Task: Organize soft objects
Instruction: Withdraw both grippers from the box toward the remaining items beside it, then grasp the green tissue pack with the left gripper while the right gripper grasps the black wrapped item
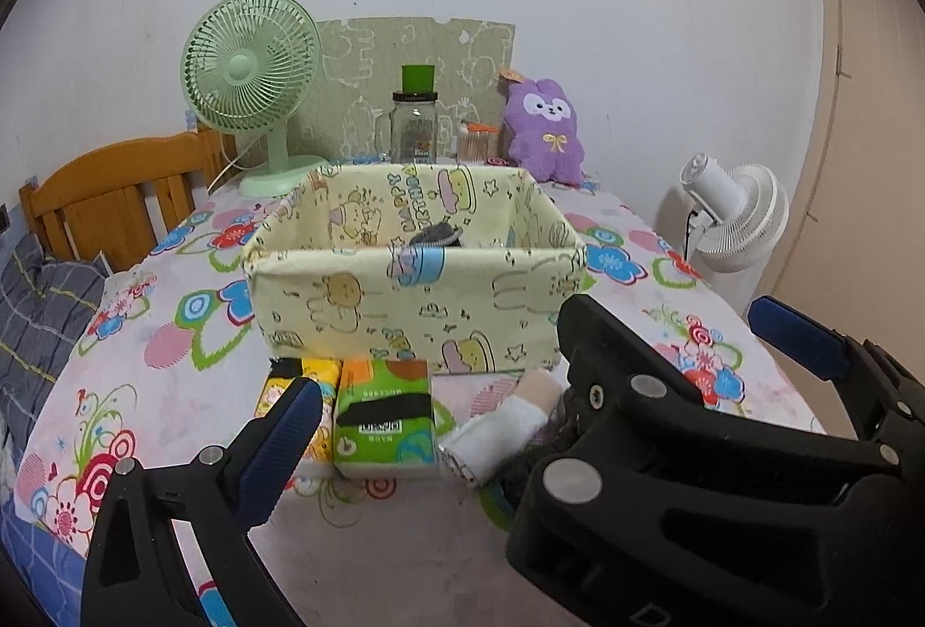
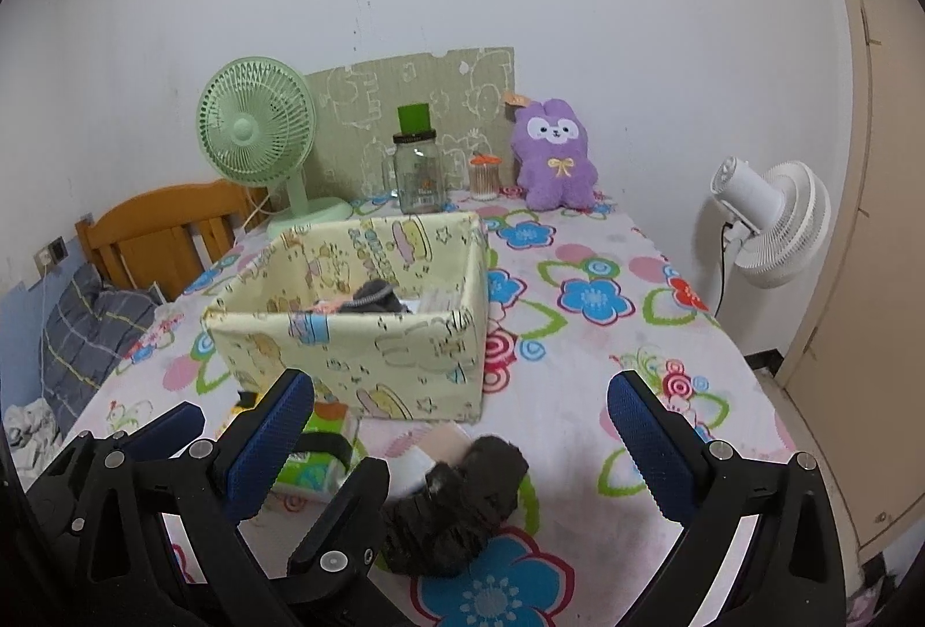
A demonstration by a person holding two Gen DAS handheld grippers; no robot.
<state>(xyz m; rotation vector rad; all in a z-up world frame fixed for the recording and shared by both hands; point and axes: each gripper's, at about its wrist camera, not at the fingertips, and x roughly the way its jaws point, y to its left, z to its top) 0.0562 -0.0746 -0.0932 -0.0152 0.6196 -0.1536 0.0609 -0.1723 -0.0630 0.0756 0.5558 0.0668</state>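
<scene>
I am looking over a table [image 2: 578,430] under a flowered cloth, with a yellow cartoon-print fabric bin [image 1: 416,306] standing near its middle; a dark soft item [image 2: 376,300] already lies inside the bin, against the front wall. Behind it, along the wall, stand a green desk fan [image 1: 251,66], a purple plush rabbit [image 1: 543,129] and a glass jar [image 1: 414,129] with a green cap, and a white fan [image 2: 774,222] stands off the table to the right. My left gripper [image 1: 543,384] hangs low over the near edge with its jaws spread wide and nothing between them; my right gripper [image 2: 462,430] is just beside it, also wide apart and empty. The things to sort lie in a row just in front of the bin: a crumpled black cloth [image 2: 462,505] nearest me on the right, lying between my right fingers but untouched; a rolled white sock [image 1: 497,436] touching it; a green tissue pack [image 1: 384,419] next along; and a yellow pack [image 1: 321,395] at the far left, partly hidden behind my left gripper's blue pad [image 1: 277,453].
</scene>
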